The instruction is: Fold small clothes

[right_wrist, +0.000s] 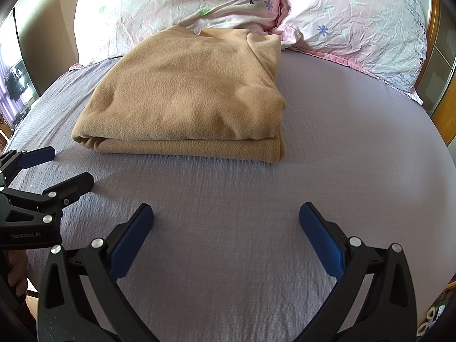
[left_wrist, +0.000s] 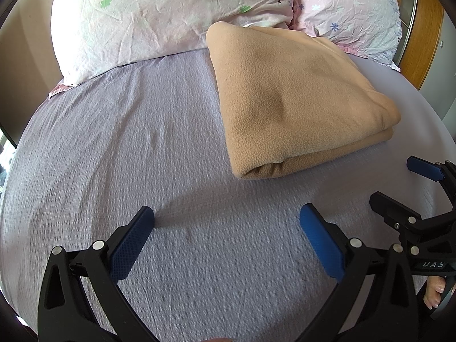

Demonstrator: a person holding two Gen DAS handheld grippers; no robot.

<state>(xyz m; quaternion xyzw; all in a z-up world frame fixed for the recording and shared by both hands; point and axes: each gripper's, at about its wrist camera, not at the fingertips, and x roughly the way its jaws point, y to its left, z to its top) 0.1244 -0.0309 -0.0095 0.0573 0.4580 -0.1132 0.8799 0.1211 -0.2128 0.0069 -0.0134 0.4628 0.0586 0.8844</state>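
Your left gripper [left_wrist: 226,228] jaws wide apart, holding nothing, your right gripper [right_wrist: 226,225] same, both over lilac textured bedsheet [right_wrist: 327,142], folded tan fleece garment [right_wrist: 188,94] lying ahead near floral pink pillows [right_wrist: 176,2].

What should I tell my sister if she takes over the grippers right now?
Left gripper: open, holding nothing, above the bare sheet.
Right gripper: open, holding nothing, beside the left one.
The tan fleece lies folded in a stack on the purple bed sheet, its far end against the flowered pillows, and neither gripper touches it.
Done: this piece looks folded.
Left: perhaps tidy its far corner. No other clothes are in view.
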